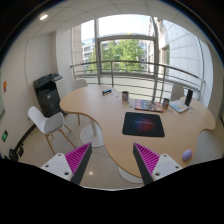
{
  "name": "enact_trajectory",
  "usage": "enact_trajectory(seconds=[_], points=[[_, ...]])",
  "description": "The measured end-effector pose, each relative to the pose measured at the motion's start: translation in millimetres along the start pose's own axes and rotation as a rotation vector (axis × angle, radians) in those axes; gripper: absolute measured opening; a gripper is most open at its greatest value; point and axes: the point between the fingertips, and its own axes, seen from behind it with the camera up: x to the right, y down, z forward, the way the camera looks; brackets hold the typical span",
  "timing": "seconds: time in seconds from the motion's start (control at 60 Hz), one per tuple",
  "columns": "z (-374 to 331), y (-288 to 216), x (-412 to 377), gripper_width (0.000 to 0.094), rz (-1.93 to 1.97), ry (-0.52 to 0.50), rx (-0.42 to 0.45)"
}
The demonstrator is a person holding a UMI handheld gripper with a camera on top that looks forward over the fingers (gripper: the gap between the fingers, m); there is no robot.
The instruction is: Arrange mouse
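Note:
A dark mouse mat [143, 124] with a purple glow lies on the round wooden table [105, 115], ahead of my fingers and a little to the right. A small pale mouse [187, 155] sits near the table's front right edge, just beyond my right finger. My gripper [112, 160] is open and empty, held high above the floor in front of the table. Both fingers with their magenta pads [78, 158] show far apart, nothing between them.
A white chair [47, 121] stands left of the table, a dark printer cabinet [47, 96] behind it. A laptop [179, 104] and small items [147, 103] lie on the table's far right. A railing [120, 72] and windows lie beyond.

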Motion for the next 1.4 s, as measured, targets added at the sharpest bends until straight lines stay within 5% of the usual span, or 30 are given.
enact_trajectory(seconds=[0.15, 0.533, 0.8, 1.2, 1.267, 1.333, 1.4], points=[[-11.7, 34.9, 28.4, 0.084, 0.024, 0.047, -0.054], [23.7, 193.4, 297.0, 0.0845, -0.005, 0.241, -0.138], [85.8, 206.4, 423.7, 0.0847, 0.121, 0.292, -0.12], [165.8, 157.5, 450.2, 0.083, 0.207, 0.264, -0.089], [176.5, 153.4, 450.3, 0.0757, 0.18, 0.289, -0.096], [181.7, 149.3, 455.1, 0.0568, 0.145, 0.306, -0.097], [185.1, 149.1, 452.5, 0.0545, 0.133, 0.306, -0.1]])
